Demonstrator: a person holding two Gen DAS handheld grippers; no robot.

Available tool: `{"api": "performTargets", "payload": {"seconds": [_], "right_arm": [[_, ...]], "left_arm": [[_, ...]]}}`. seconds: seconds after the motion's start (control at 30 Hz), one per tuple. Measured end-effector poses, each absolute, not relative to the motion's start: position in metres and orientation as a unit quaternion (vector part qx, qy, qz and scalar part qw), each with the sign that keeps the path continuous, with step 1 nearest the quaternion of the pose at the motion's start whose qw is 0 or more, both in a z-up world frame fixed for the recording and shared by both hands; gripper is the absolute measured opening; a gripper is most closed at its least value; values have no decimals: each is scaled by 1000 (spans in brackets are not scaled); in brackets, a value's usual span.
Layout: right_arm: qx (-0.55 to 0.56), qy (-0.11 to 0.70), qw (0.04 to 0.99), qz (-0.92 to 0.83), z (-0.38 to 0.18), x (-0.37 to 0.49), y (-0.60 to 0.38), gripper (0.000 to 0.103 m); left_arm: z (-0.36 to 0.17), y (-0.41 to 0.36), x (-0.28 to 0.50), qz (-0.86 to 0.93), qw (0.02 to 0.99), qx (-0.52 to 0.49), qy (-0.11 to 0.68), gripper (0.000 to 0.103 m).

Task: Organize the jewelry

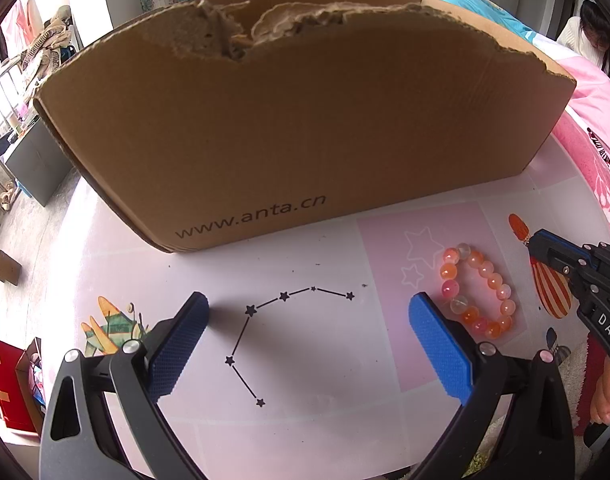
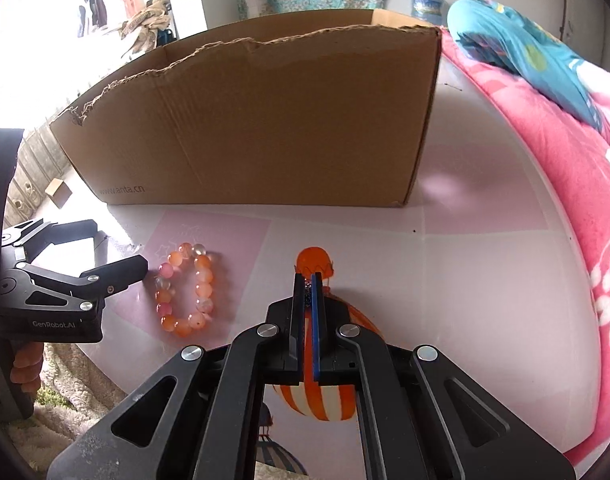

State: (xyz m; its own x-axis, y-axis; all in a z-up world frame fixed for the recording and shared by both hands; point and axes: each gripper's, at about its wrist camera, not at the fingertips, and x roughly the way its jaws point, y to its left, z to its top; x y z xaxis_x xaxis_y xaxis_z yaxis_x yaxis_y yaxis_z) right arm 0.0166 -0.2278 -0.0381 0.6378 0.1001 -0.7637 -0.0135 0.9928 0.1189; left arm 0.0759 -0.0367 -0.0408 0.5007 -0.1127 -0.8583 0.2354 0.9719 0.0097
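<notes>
Nearest, the left gripper [image 1: 309, 344] stands wide open over the smooth printed table [image 1: 313, 380], its 2 ribbed blue pads [image 1: 441, 352] holding nothing. Just right of its right pad lies the bracelet [image 1: 478, 290], a ring of round glossy orange and pink beads. Further right, the right gripper [image 2: 308, 280] is closed, with a small dark, sparkly piece [image 2: 306, 298] pinched between its fingers. Far behind stands the cardboard box [image 1: 297, 120], brown, with a torn rough top edge.
</notes>
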Motion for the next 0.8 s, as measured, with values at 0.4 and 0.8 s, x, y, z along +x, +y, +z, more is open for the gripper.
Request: {"api": "performTargets", "payload": {"seconds": [0.4, 0.8], "right_arm": [[102, 428, 897, 44, -35, 22, -241, 15], [10, 423, 906, 31, -39, 25, -227, 23]], "left_arm": [[-41, -36, 76, -100, 864, 63, 489, 98], [-41, -36, 76, -101, 864, 63, 489, 99]]}}
